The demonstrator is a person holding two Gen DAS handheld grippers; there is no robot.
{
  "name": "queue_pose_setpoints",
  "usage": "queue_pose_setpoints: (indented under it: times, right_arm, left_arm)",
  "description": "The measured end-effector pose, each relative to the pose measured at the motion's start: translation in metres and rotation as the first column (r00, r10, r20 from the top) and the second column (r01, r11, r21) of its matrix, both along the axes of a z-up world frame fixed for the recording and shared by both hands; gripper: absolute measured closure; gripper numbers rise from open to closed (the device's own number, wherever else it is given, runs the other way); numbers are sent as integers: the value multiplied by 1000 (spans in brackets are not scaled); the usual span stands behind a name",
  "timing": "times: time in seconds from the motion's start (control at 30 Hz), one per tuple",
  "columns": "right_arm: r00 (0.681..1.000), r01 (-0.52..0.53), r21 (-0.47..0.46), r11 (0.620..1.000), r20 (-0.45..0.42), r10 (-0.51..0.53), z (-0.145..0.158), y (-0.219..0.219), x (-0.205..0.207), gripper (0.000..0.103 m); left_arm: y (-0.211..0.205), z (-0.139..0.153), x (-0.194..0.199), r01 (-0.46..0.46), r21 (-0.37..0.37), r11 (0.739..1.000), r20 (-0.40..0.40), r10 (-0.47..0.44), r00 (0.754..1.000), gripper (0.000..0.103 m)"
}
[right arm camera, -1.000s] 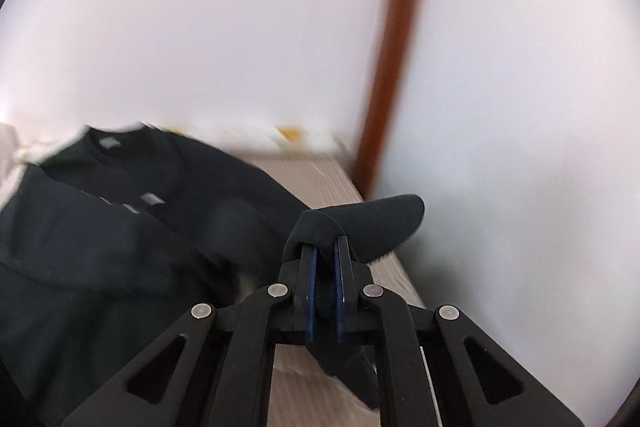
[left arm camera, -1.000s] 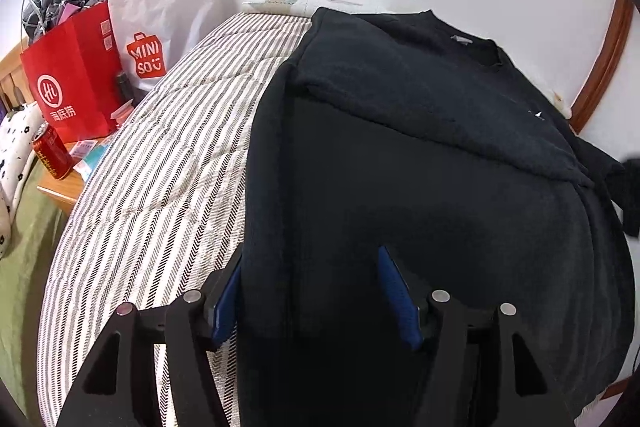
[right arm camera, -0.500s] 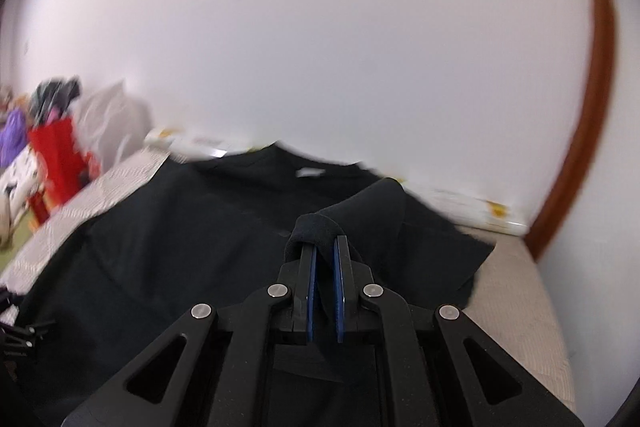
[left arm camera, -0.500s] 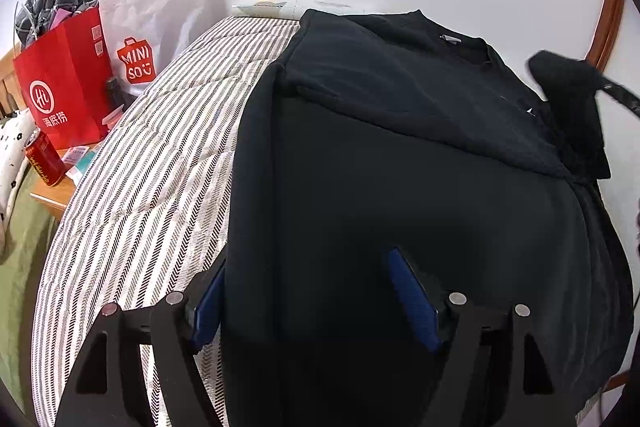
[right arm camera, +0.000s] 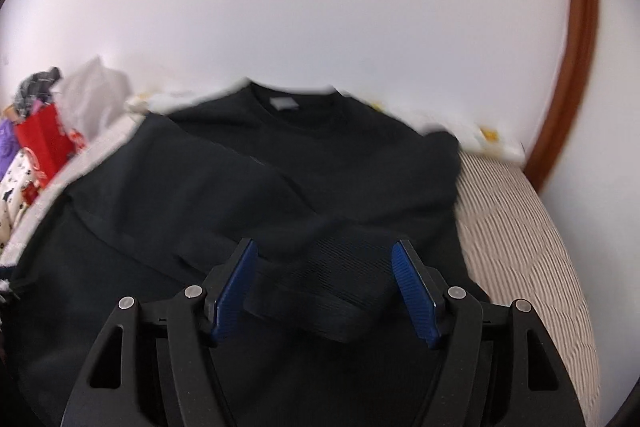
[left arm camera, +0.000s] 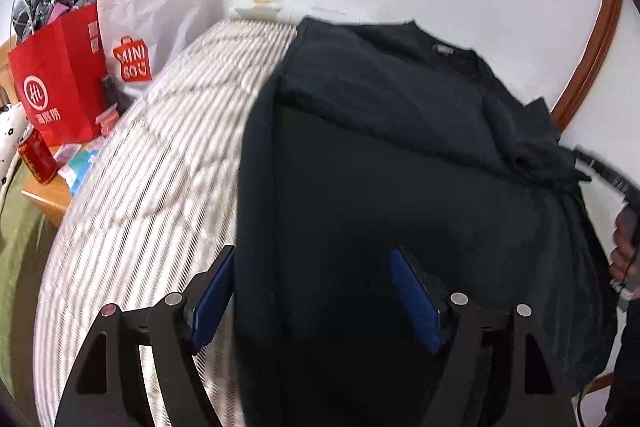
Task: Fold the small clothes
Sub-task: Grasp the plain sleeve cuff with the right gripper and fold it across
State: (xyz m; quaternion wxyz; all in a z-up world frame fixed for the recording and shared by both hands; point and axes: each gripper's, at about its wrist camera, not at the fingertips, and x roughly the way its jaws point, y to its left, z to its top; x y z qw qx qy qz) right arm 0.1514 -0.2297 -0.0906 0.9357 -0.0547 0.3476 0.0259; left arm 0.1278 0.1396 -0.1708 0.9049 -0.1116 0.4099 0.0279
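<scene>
- The black sweatshirt (right arm camera: 304, 163) lies flat on the striped bed (left arm camera: 160, 163), both sleeves crossed over its chest for folding.
- Right hand-held gripper (right arm camera: 324, 287) is opening, its jaws off the ribbed cuff (right arm camera: 336, 279), which lies between them.
- Left hand-held gripper (left arm camera: 312, 291) hangs released, straddling the near hem.

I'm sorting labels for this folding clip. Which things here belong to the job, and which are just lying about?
Part of the job:
- black sweatshirt, spread on the striped bed
- its sleeve cuff, lying between the right gripper jaws as they open
- left gripper, jaws apart

Just lying about:
- red paper bag
- white Miniso bag
- red can
</scene>
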Motion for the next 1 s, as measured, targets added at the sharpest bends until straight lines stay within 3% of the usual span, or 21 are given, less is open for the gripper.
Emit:
queue_pose_setpoints:
  times: [0.1,0.23,0.27,0.3,0.33,0.43,0.53,0.67,0.9,1.0]
  right_arm:
    - [996,43,44,998,-74,-40,-17,-18,12,36]
    - [996,20,61,998,-90,-14,-30,-12,23,40]
    - [995,23,57,998,-97,-17,-33,-11,26,46]
    - [994,26,55,998,-109,-19,-36,-8,29,68]
    - [992,34,52,998,-120,-27,-36,-4,34,78]
    - [997,14,23,1000,-70,-13,-21,10,33,87]
    - [999,-31,43,999,-40,33,1,31,34,89]
    - [995,-96,-4,995,20,96,24,70,35,89]
    - [979,-201,88,976,36,198,32,147,77,89]
    - [968,-249,154,956,12,250,27,172,97,75]
  left_arm:
    - [5,12,5,-14,-2,1000,23,14,1000,28]
    - [11,20,9,-25,-13,1000,28,25,999,28]
    - [13,21,9,-32,-5,999,27,32,999,27]
    - [16,20,10,-43,5,999,23,43,999,27]
    - [19,19,11,-56,8,998,16,55,998,28]
    - [27,17,11,-64,-19,998,5,64,998,28]
    - [31,16,10,-73,2,997,2,73,997,28]
    - [38,16,14,-73,-10,997,-4,73,997,28]
    - [46,23,17,-100,-28,995,14,100,995,28]
    - [46,28,19,-99,-25,995,23,99,995,28]
